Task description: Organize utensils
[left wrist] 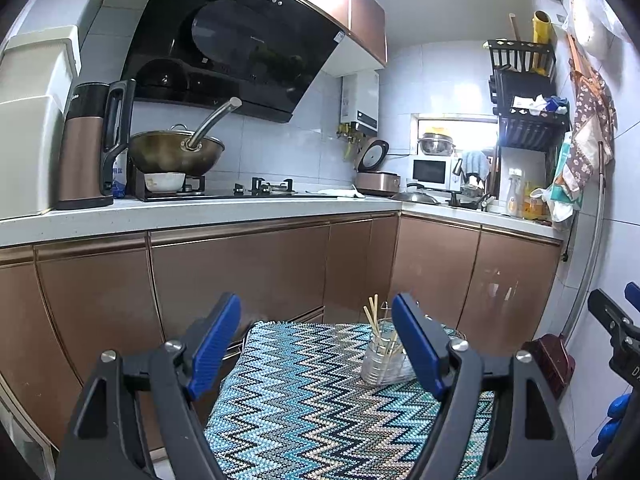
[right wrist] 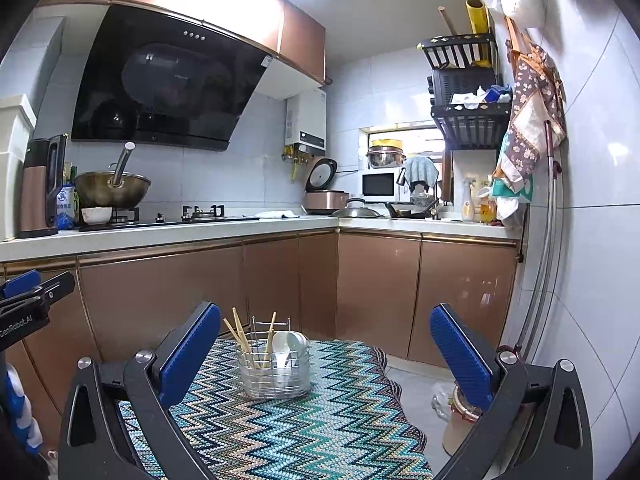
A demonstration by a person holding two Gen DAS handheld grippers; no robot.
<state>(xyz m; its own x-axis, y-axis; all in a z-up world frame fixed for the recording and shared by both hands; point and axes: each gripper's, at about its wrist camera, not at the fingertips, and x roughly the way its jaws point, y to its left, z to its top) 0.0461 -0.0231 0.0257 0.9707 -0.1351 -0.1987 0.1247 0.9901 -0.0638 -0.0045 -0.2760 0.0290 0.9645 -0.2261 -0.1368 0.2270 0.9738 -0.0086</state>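
Left gripper [left wrist: 316,344]: jaws spread wide, nothing between the blue pads [left wrist: 214,346], pointing level toward the far side.
Right gripper [right wrist: 326,352]: jaws spread wide, empty, blue pads [right wrist: 460,354] facing each other, also pointing level toward the far side.
Spacing: side by side, apart; each shows at the edge of the other's wrist view.
Hand [left wrist: 612,428]: blue-gloved fingers wrap the right gripper's handle.

I read "GenRobot.AI" on my left gripper [right wrist: 24,322], seen from the right wrist view. The salt bag [right wrist: 66,208] by the wok bears print too small to read.
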